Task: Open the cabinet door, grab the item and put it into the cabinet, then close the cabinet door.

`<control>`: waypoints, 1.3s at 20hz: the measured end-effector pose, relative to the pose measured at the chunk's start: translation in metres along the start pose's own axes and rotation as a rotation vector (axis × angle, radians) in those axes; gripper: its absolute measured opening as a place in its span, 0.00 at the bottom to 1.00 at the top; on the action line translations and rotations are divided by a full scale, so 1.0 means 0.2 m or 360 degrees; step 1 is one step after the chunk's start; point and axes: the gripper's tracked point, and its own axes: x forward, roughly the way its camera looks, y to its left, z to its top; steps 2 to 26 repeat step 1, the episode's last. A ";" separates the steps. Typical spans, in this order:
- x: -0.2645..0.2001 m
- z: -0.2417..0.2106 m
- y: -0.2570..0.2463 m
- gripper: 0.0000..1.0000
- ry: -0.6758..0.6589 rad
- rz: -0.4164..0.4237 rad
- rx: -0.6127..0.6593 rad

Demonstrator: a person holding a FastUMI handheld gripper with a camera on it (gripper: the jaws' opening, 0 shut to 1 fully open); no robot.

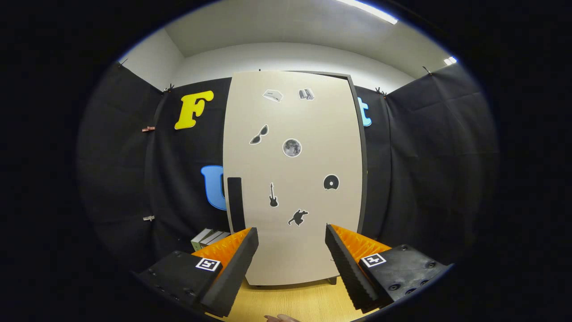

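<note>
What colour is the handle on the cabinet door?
Black handle, on the pale door, gripper view.

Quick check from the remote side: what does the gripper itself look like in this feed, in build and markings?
The gripper has two wedge-shaped fingers lined with ribbed, sawtooth foam facing inward. Each is carried on a black blocky mount with recessed screw holes, and each bears a small square black-and-white tag on top. No cables are visible.

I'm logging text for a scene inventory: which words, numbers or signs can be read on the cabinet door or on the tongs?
Beige cabinet door: no words or numbers, picture stickers only (sunglasses, moon, guitar, cat, disc).
White box sticker near the door's top: any print is too small to read.
Tongs, open and empty just before the door: square black-and-white code tags, a pattern with no letters.
</note>
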 end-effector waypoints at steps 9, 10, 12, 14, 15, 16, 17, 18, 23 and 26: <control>0.00 0.00 0.00 0.98 -0.0001 -0.0002 0.0002; 0.00 0.00 0.00 0.98 -0.0001 -0.0002 0.0002; 0.00 0.00 0.00 0.98 -0.0001 -0.0002 0.0002; 0.00 0.00 0.00 0.98 -0.0001 -0.0002 0.0002; 0.00 0.00 0.00 0.98 -0.0001 -0.0002 0.0002; 0.00 0.00 0.00 0.98 -0.0001 -0.0002 0.0002; 0.00 0.00 0.00 0.98 -0.0001 -0.0002 0.0002; 0.00 0.00 0.00 0.98 -0.0001 -0.0002 0.0002; 0.00 0.00 0.00 0.98 -0.0001 -0.0002 0.0002; 0.00 0.00 0.00 0.98 -0.0001 -0.0002 0.0002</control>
